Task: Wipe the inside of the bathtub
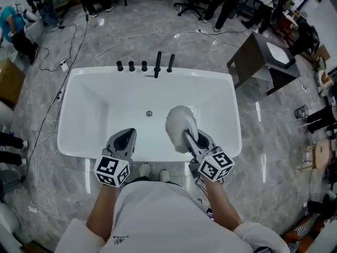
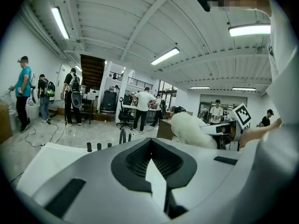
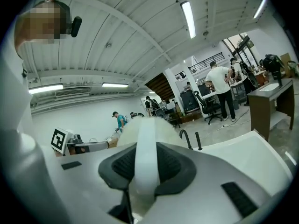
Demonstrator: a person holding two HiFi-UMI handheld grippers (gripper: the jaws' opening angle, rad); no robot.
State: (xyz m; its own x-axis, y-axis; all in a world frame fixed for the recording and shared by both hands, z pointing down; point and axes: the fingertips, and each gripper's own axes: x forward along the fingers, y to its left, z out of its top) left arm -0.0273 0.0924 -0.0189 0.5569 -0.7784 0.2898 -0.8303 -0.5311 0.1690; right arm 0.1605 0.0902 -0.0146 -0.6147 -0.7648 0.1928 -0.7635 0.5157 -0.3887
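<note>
A white freestanding bathtub (image 1: 84, 107) fills the middle of the head view, with a drain (image 1: 149, 113) in its floor and black taps (image 1: 157, 65) on the far rim. My right gripper (image 1: 192, 139) is shut on the white handle of a fluffy white duster (image 1: 180, 123), held over the near right part of the tub. The handle (image 3: 145, 162) runs up between the jaws in the right gripper view. My left gripper (image 1: 124, 141) hangs over the near rim, shut with nothing in it. The duster (image 2: 190, 130) shows to its right.
The tub stands on a grey marble floor (image 1: 105, 41) with cables (image 1: 58, 94) trailing at its left. A dark desk (image 1: 263, 62) stands at the back right. Several people work at the far side of the room. My feet (image 1: 152, 171) are at the near rim.
</note>
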